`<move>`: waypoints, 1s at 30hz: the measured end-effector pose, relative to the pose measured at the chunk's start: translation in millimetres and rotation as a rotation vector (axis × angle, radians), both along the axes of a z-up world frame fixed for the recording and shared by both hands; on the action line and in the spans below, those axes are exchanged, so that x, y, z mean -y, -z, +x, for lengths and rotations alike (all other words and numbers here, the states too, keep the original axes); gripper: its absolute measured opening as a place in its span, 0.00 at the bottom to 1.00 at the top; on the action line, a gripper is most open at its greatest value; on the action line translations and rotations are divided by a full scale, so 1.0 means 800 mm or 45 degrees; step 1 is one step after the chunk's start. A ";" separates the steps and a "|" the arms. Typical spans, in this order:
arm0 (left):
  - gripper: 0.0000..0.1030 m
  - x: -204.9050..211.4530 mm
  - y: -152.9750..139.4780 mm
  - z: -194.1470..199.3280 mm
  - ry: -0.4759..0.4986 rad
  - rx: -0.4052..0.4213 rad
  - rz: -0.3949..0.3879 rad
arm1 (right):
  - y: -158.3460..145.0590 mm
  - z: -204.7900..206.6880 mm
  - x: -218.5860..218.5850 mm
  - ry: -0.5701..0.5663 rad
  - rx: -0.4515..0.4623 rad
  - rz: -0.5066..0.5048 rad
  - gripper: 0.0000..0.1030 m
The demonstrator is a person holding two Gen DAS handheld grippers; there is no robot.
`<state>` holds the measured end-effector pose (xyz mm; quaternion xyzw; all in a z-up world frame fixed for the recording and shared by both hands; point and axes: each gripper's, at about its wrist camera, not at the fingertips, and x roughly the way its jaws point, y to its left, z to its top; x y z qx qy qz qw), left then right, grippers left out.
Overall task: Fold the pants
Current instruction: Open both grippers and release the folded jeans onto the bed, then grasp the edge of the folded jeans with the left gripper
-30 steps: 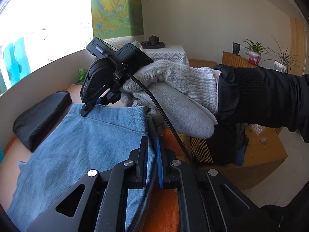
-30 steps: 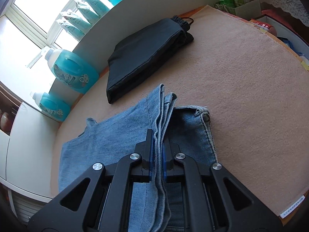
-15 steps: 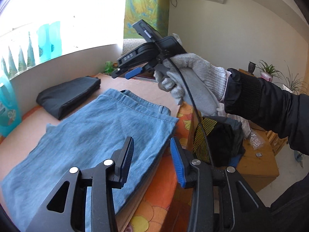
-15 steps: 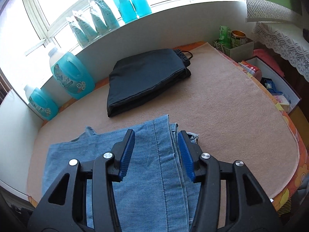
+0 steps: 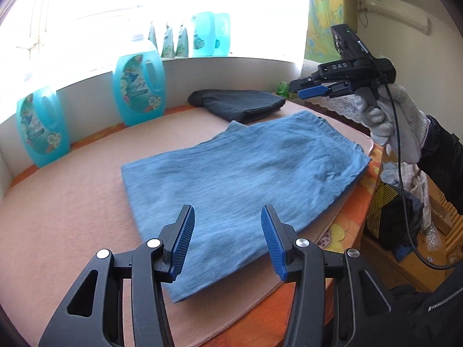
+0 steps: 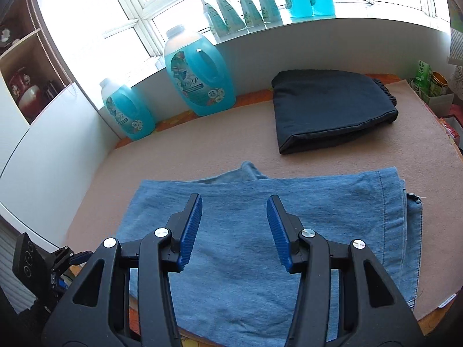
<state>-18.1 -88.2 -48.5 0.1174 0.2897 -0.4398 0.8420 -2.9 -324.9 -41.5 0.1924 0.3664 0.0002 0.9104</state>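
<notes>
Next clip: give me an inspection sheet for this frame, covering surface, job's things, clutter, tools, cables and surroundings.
Surface: tan mat over an orange floral cloth.
Job's things: blue jeans lie folded flat; neither tool touches them.
Clutter: folded black garment; two blue detergent jugs by the wall.
Tools: left tool open, empty; right tool open, empty, held in a gloved hand.
Cables: black cable hangs from the right tool.
Surroundings: bottles and pouches on the window sill; air conditioner.
</notes>
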 end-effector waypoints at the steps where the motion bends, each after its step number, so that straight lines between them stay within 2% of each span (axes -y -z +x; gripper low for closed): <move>1: 0.46 -0.015 0.005 0.007 -0.045 -0.025 -0.008 | 0.002 0.006 -0.011 -0.031 -0.004 0.018 0.48; 6: 0.46 -0.065 0.029 0.039 -0.193 -0.244 -0.106 | 0.011 0.050 -0.073 -0.170 -0.049 0.038 0.49; 15: 0.46 -0.074 0.062 0.060 -0.219 -0.512 -0.239 | 0.040 0.169 -0.191 -0.353 -0.236 0.015 0.55; 20: 0.46 -0.068 0.069 0.066 -0.220 -0.536 -0.260 | 0.071 0.230 -0.252 -0.406 -0.387 -0.072 0.55; 26: 0.46 -0.065 0.075 0.069 -0.212 -0.567 -0.309 | 0.109 0.282 -0.312 -0.428 -0.595 -0.295 0.55; 30: 0.46 -0.069 0.078 0.070 -0.213 -0.585 -0.349 | 0.130 0.297 -0.335 -0.417 -0.703 -0.475 0.55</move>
